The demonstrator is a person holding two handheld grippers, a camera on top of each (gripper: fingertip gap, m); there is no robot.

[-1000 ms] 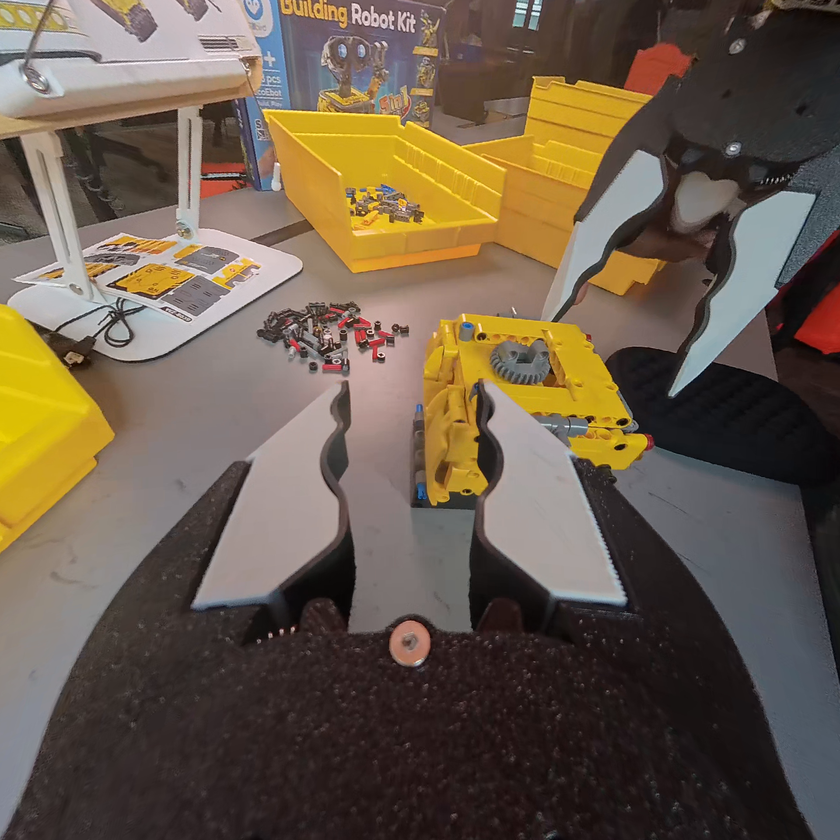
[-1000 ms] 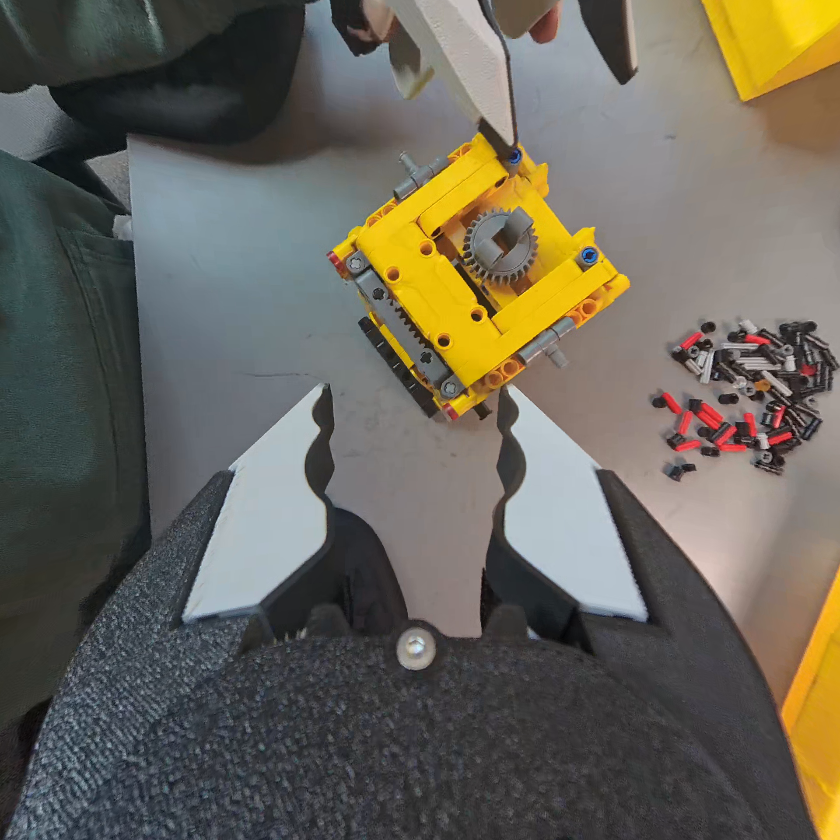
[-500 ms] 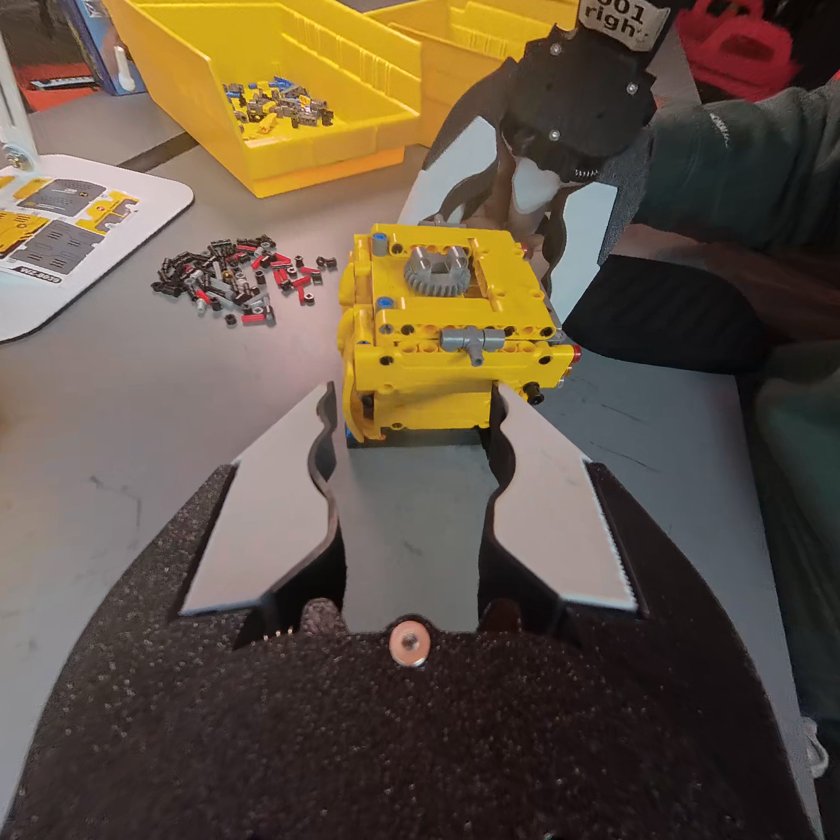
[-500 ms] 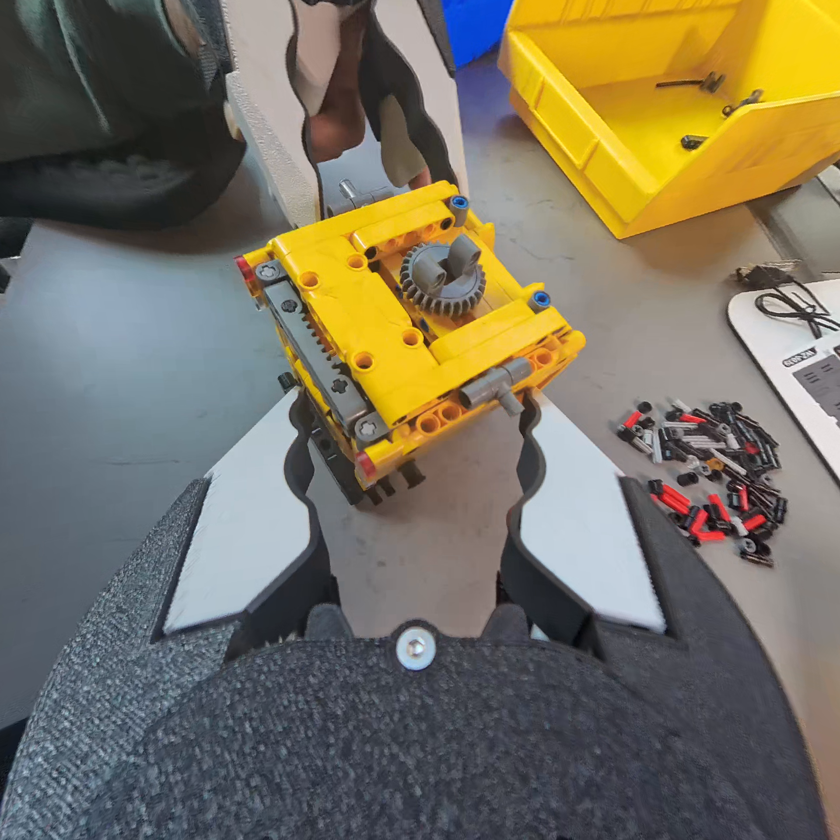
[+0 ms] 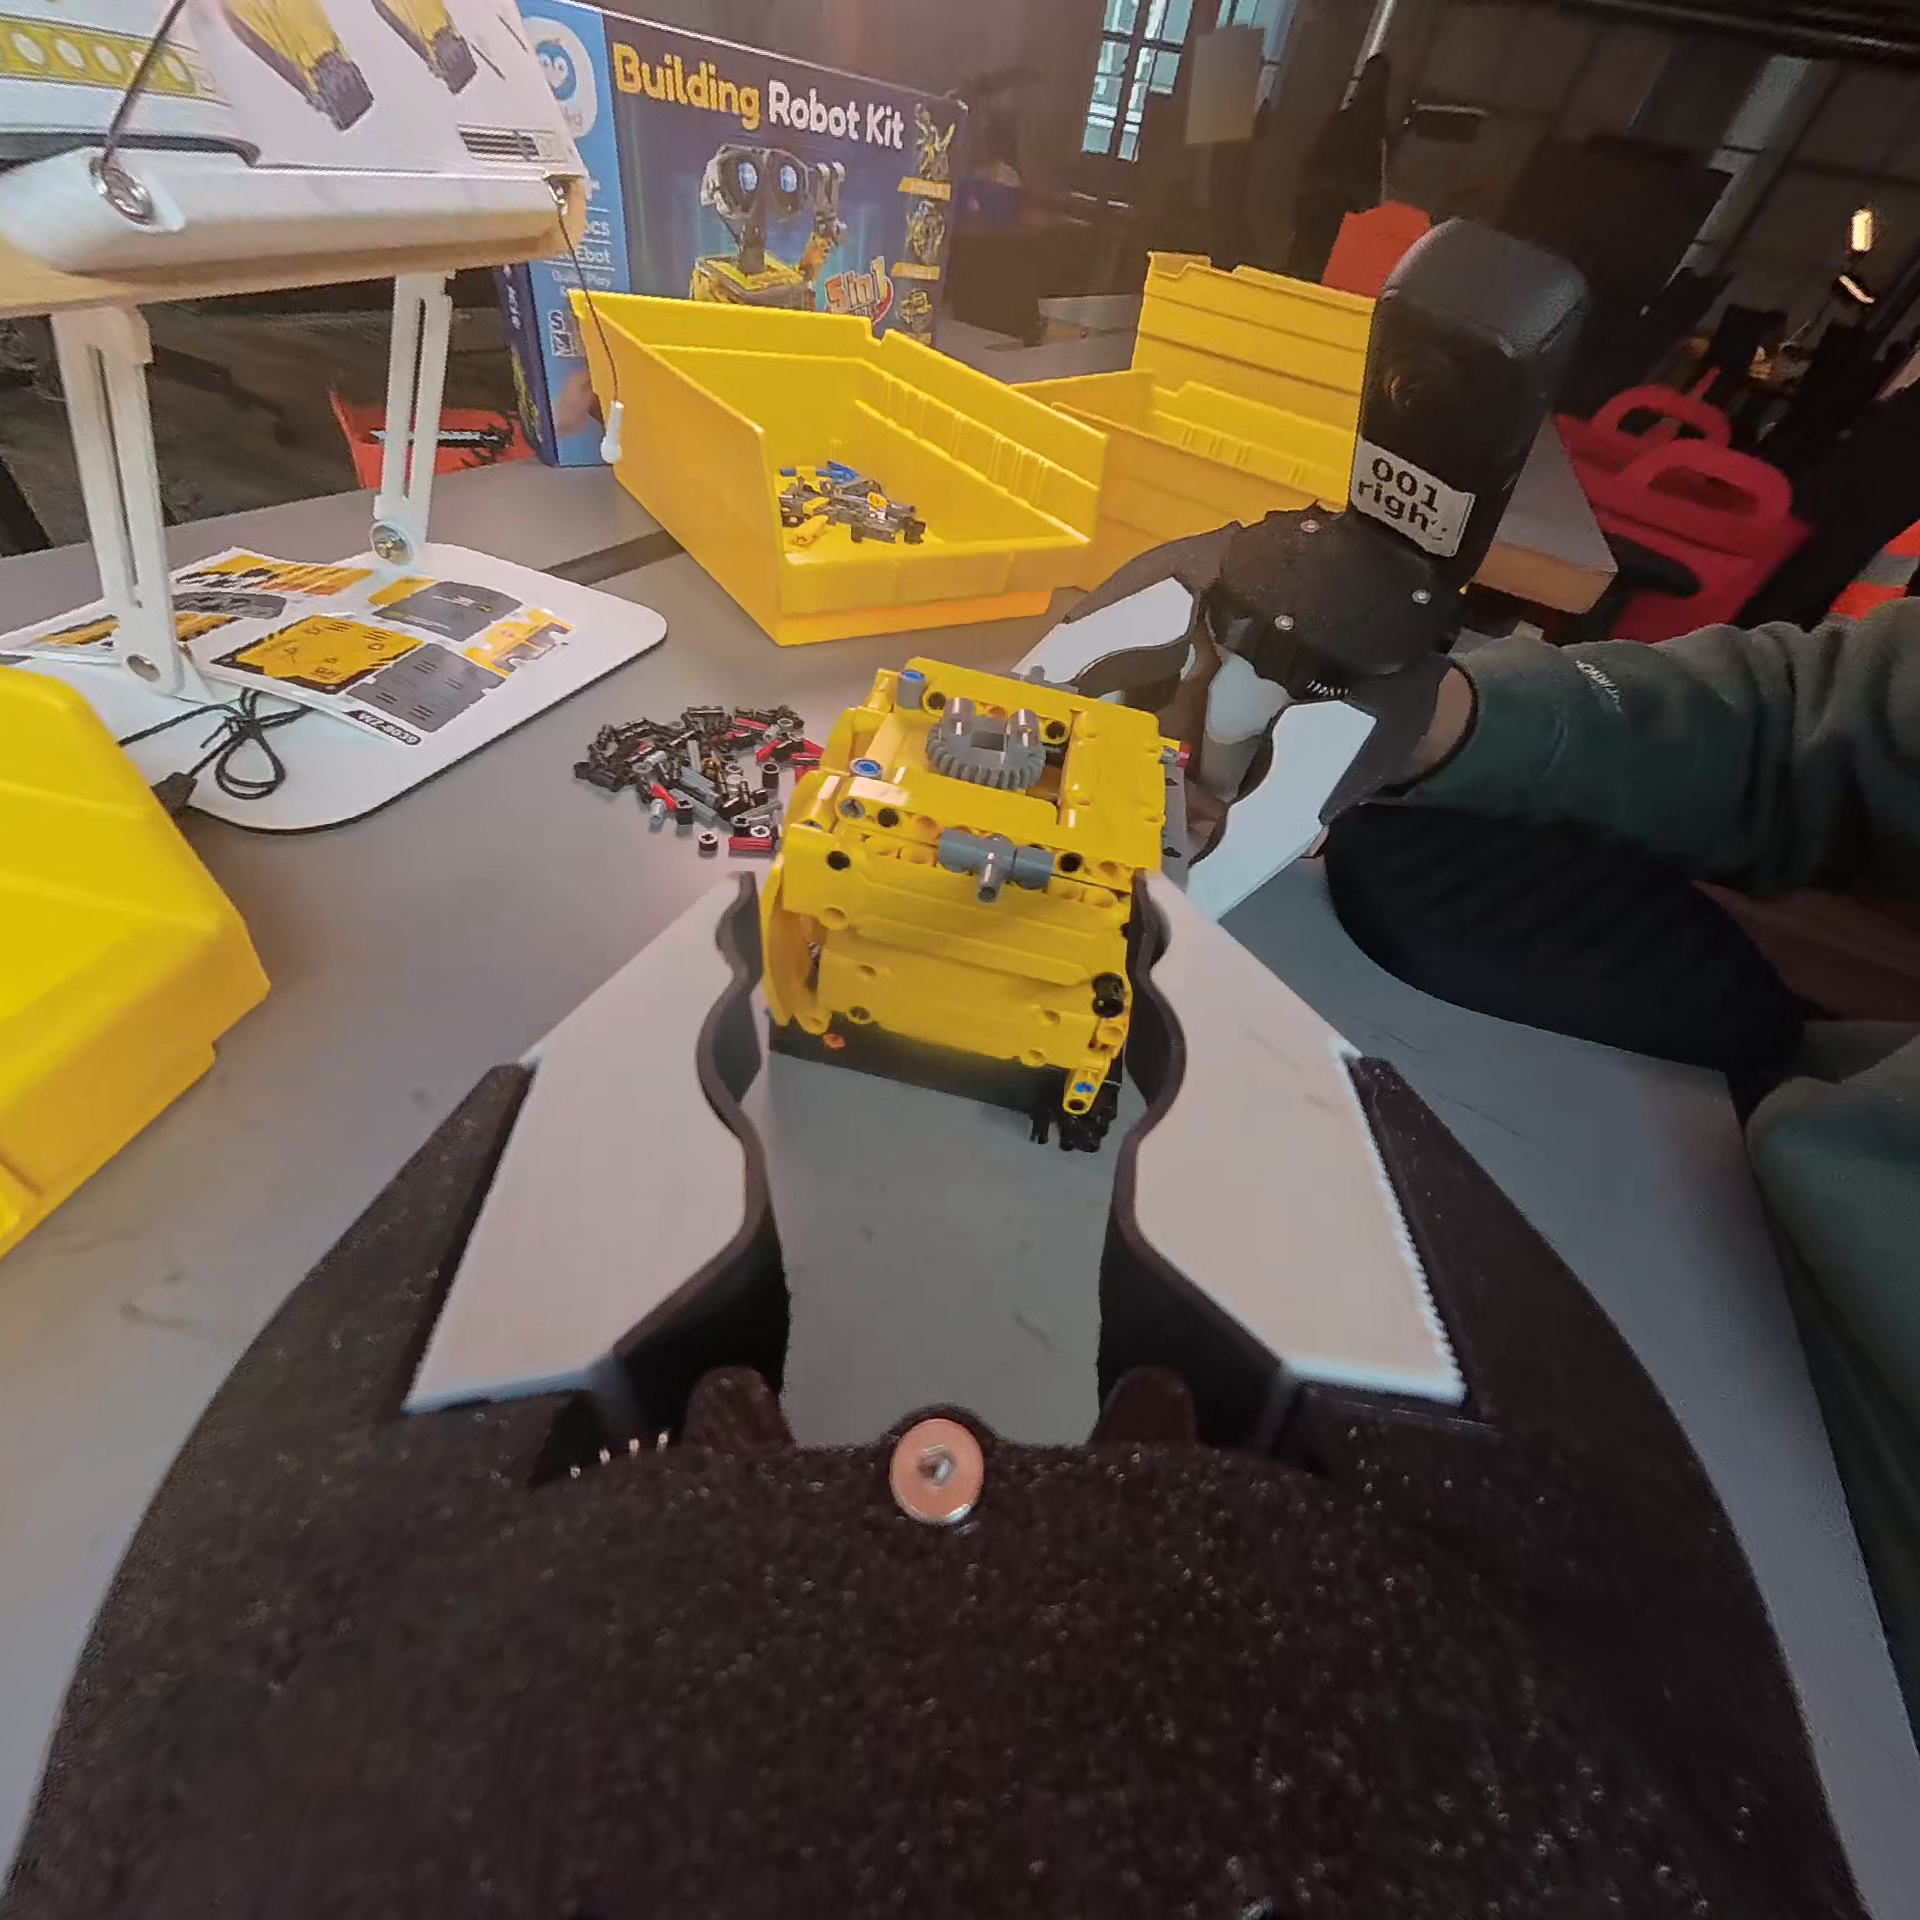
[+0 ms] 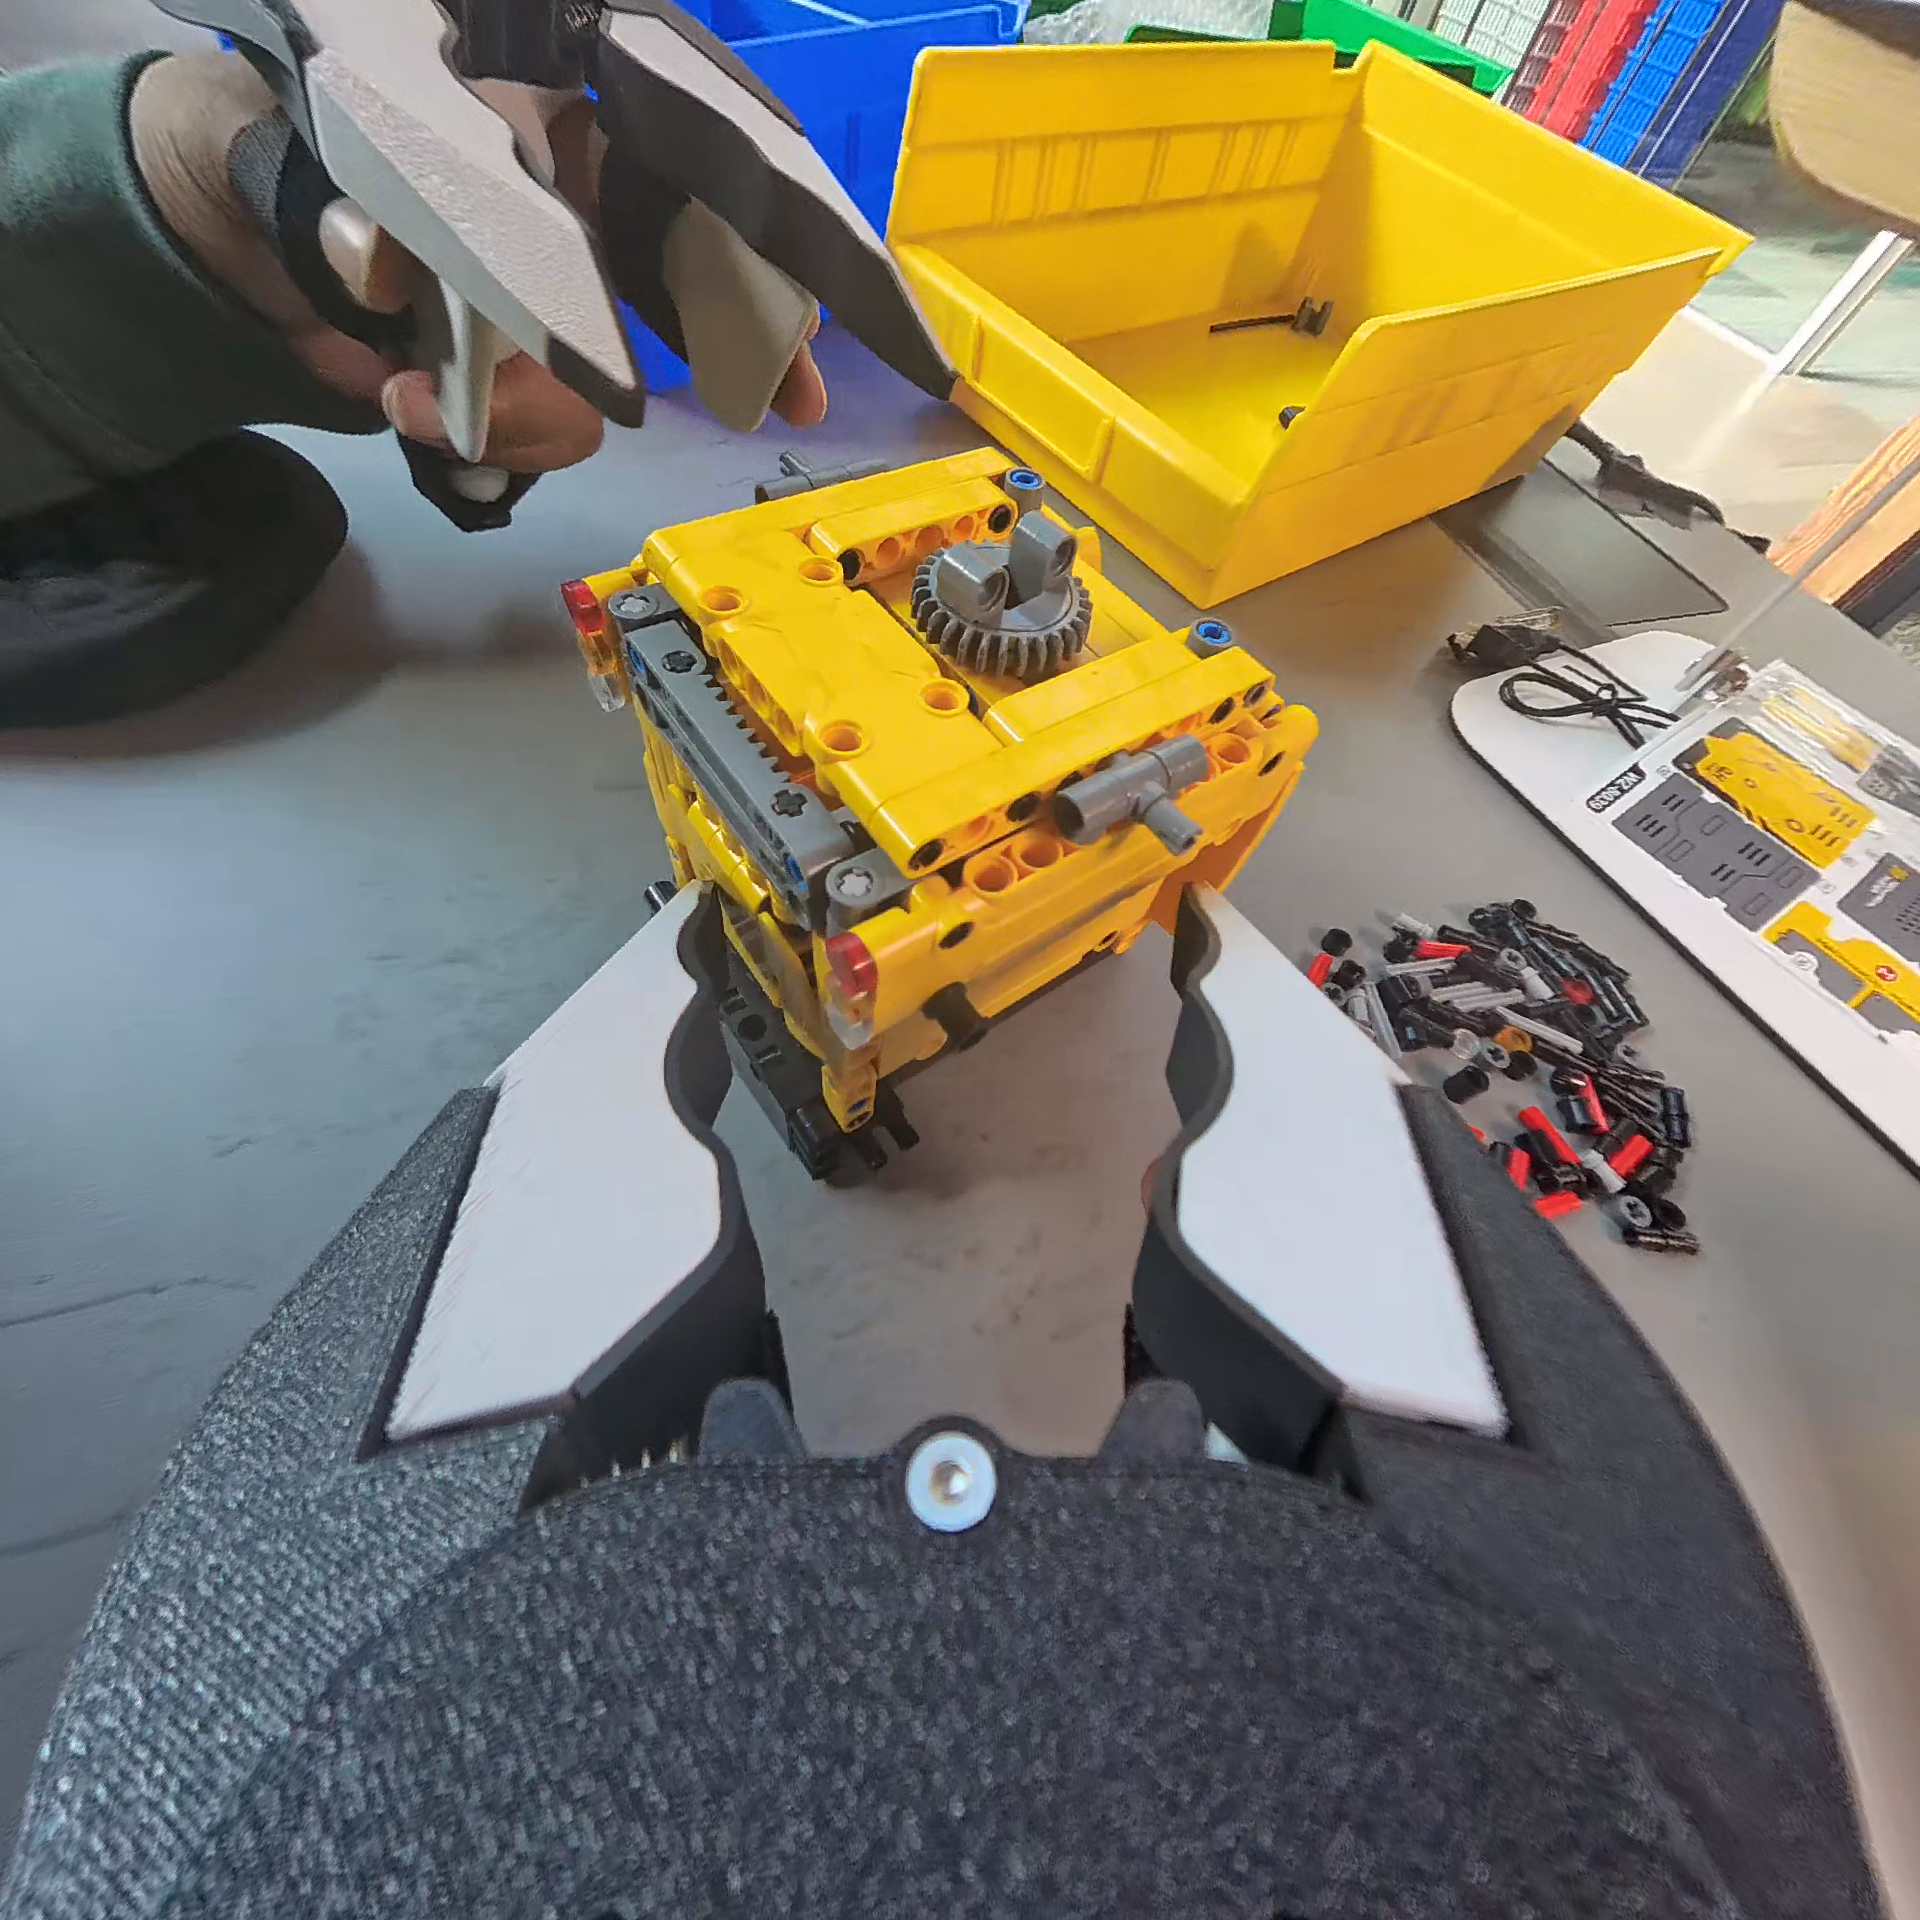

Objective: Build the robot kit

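A yellow brick-built block model [image 5: 966,831] with a grey gear on top stands on the grey table [image 5: 436,1018]. My left gripper [image 5: 943,899] is open, its two tips flanking the upper part of the model's near face. My right gripper [image 6: 945,899] is open too, its tips either side of the model [image 6: 883,727] at its near corner. I cannot tell whether any tip touches it. The right gripper's fingers [image 5: 1278,790] show behind the model in the left wrist view. The left gripper's fingers [image 6: 468,208] show beyond it in the right wrist view.
A pile of small black, red and grey pins [image 5: 707,758] lies beside the model. Yellow bins [image 5: 1039,582] stand behind it and another [image 5: 94,935] at the left. A white stand with a printed sheet [image 5: 416,644] and a kit box [image 5: 769,208] are at the back. A black pad [image 5: 1538,935] lies at the right. About 9 centimeters separates my left fingertips from my right.
Both grippers have closed in on the model from opposite sides. The right one came down from above to its corner. The left jaws stand wider than a second ago.
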